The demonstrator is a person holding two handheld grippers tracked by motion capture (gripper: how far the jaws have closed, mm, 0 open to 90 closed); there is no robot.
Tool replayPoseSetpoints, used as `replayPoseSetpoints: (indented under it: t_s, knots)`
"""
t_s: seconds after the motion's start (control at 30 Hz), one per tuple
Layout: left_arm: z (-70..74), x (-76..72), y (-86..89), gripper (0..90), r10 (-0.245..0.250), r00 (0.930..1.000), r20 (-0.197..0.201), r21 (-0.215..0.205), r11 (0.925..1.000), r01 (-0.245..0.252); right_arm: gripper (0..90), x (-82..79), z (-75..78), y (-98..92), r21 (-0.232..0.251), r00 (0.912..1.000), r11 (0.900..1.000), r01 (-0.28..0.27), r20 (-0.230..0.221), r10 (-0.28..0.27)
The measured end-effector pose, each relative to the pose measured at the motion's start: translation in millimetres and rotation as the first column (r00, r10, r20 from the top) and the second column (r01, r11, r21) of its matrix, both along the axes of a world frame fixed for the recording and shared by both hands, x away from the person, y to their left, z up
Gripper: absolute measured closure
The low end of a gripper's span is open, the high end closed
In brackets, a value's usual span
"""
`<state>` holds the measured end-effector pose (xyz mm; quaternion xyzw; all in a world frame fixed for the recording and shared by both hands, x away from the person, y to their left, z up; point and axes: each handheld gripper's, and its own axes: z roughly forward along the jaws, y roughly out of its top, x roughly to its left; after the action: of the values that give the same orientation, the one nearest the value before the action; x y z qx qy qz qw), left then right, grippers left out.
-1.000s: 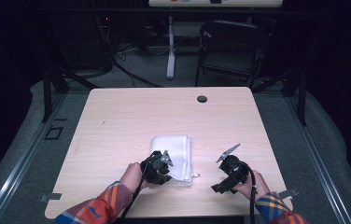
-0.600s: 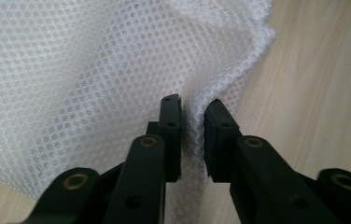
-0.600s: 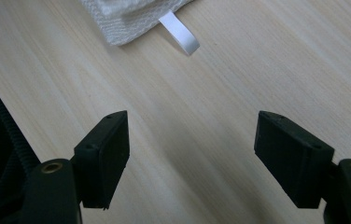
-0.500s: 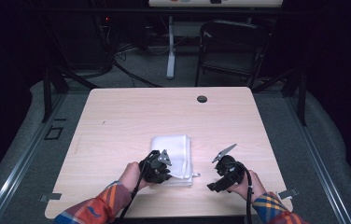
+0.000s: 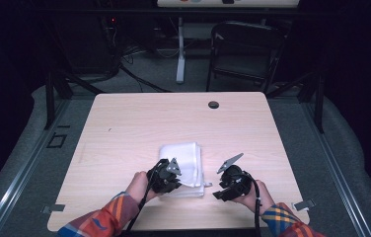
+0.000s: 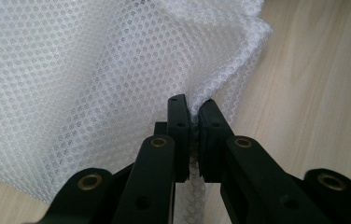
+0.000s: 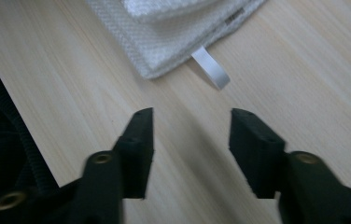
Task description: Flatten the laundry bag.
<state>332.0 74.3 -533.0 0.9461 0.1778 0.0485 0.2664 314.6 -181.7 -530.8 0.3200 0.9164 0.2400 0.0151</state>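
The left tongs (image 6: 194,109) were clamped on the folded cloth (image 5: 183,160)'s near edge; the right tongs (image 7: 190,133), just closing, stood apart beside its corner, gripping nothing; lifting remained.

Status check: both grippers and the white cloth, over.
Left gripper shut on folded white cloth. Right gripper open, jaws just been closing, nothing between them, short of cloth tag. Nothing in the way.
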Motion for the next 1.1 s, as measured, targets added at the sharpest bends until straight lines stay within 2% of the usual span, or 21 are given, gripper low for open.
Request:
replayPoseSetpoints:
  t_s: [0.07,0.1,0.13,0.23,0.3,0.43,0.63,0.7,0.87,0.97,1.0,1.03,1.1]
  knots:
    - [0.3,-0.4,0.2,85.5,0.004,0.9999,0.009,-0.011,0.9999,-0.004,65.8,0.0,1.3,3.5,0.009,0.9996,1.0,-0.017,0.022,0.017]
    - [0.6,-0.7,0.4,85.5,0.006,0.9999,0.01,-0.019,0.9998,-0.006,74.7,-0.9,2.4,7.9,0.014,0.9988,1.0,-0.02,0.045,0.019]
    - [0.8,-0.7,0.6,85.5,0.006,0.9999,0.013,-0.019,0.9998,-0.006,74.7,-0.9,2.4,7.9,0.014,0.9988,1.0,-0.02,0.045,0.019]
    - [1.2,-0.6,1.1,85.5,0.006,0.9998,0.018,-0.021,0.9998,-0.005,84.3,-0.6,1.3,15.5,0.028,0.9976,0.999,-0.029,0.064,0.027]
    - [1.8,-0.3,1.7,85.5,-0.001,0.9999,0.017,-0.019,0.9998,0.001,86.5,0.9,0.1,21.4,0.018,0.9969,0.999,-0.046,0.064,0.044]
    - [2.0,-0.2,2.4,85.5,0.0,0.9998,0.019,-0.028,0.9996,0.001,86.6,5.6,-5.2,42.0,0.009,0.9934,0.997,-0.073,0.09,0.072]
    - [2.4,-1.0,2.9,85.1,0.008,0.9997,0.024,-0.035,0.9993,-0.008,85.6,8.2,-12.0,54.6,0.007,0.9932,0.998,-0.068,0.095,0.067]
    - [3.0,-1.2,3.2,84.9,0.014,0.9994,0.03,-0.038,0.9992,-0.013,85.7,10.6,-14.8,55.6,-0.01,0.9932,0.997,-0.075,0.089,0.076]
    - [3.6,-1.9,4.0,84.5,0.034,0.9987,0.038,-0.051,0.9982,-0.033,85.8,13.2,-22.3,54.8,-0.007,0.9947,0.997,-0.07,0.075,0.071]
    - [4.8,-2.9,5.5,84.5,0.068,0.9961,0.056,-0.071,0.9955,-0.063,85.9,13.8,-23.0,53.4,-0.01,0.9949,0.997,-0.078,0.064,0.078]
    - [5.9,-3.5,6.1,84.4,0.076,0.995,0.065,-0.07,0.995,-0.071,86.0,12.9,-24.8,53.5,0.006,0.9941,0.997,-0.073,0.081,0.073]
    - [6.6,-3.7,6.6,84.3,0.082,0.9942,0.07,-0.071,0.9945,-0.077,86.1,13.4,-24.3,53.0,-0.01,0.992,0.996,-0.091,0.087,0.092]
    - [7.9,-4.5,8.1,84.1,0.096,0.9926,0.075,-0.074,0.9931,-0.09,86.1,12.0,-25.4,53.8,-0.002,0.9908,0.996,-0.092,0.099,0.092]
